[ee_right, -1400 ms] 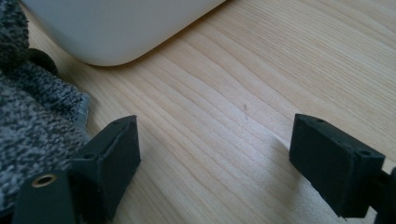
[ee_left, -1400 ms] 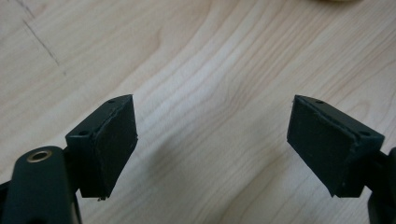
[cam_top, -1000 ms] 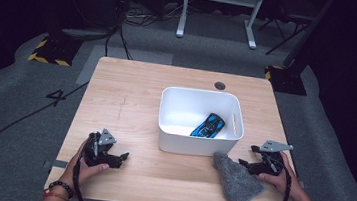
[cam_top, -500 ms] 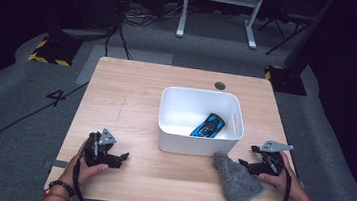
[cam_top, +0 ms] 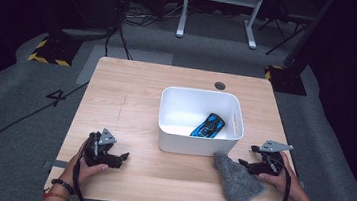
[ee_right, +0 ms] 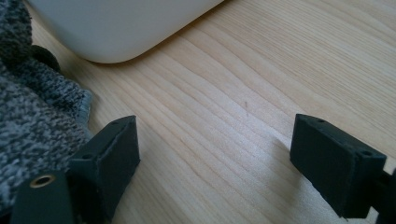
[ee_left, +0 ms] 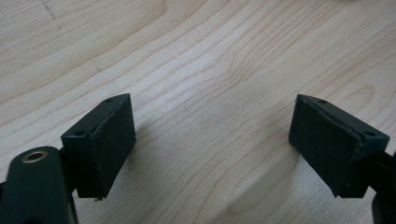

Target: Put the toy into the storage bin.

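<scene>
A light wooden table (cam_top: 131, 95) is seen from above, its far edge broken by a small round grommet (cam_top: 219, 86) and its near edge crossed by two forearms. A white bin (cam_top: 197, 142) is set right of centre, with a blue toy car (cam_top: 208, 126) lying inside it toward the right wall. A grey knitted cloth (cam_top: 236, 178) is spread on the wood just in front of the bin's near right corner, its tip almost at the bin wall and its lower end close to the table's near edge. The whole left half of the tabletop is left open, as is a strip along the right edge. The right gripper (cam_top: 251, 164) is held low near the near right corner, pointed left at the cloth, with the wrist resting over the table edge; in the right gripper view its jaws are spread wide over bare wood, the cloth (ee_right: 32, 116) lying against the outside of one jaw and the bin's rounded corner (ee_right: 112, 28) just beyond. The left gripper (cam_top: 121, 158) is held near the near left corner, pointed right, with the hand curled around its body; in the left gripper view its jaws are likewise spread apart, with plain wood grain between them.
</scene>
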A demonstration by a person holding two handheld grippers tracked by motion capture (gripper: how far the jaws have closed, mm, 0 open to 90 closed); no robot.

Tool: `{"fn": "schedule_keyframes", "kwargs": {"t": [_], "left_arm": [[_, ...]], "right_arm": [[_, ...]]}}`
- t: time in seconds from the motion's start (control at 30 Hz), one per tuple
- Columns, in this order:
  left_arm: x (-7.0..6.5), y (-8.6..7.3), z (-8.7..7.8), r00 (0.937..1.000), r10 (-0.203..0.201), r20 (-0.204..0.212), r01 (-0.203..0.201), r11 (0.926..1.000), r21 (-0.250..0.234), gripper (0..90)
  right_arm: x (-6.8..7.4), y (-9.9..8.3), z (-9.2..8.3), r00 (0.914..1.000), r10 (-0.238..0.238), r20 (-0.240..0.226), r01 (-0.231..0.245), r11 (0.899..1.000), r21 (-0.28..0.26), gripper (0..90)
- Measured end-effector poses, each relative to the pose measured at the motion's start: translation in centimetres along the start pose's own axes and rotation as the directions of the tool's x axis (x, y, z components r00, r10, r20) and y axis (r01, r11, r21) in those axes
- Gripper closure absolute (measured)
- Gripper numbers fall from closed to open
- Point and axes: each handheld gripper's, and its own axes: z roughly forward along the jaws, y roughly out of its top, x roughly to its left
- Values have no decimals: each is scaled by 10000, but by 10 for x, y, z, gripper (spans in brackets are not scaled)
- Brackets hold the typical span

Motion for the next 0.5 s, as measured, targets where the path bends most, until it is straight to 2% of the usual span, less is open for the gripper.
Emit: {"fn": "schedule_keyframes", "kwargs": {"t": [0.5], "left_arm": [[0,0,0,10000,3,-9,-3,10000,-7,150]], "right_arm": [[-1,0,0,10000,-72,-33,72,10000,-7,157]]}}
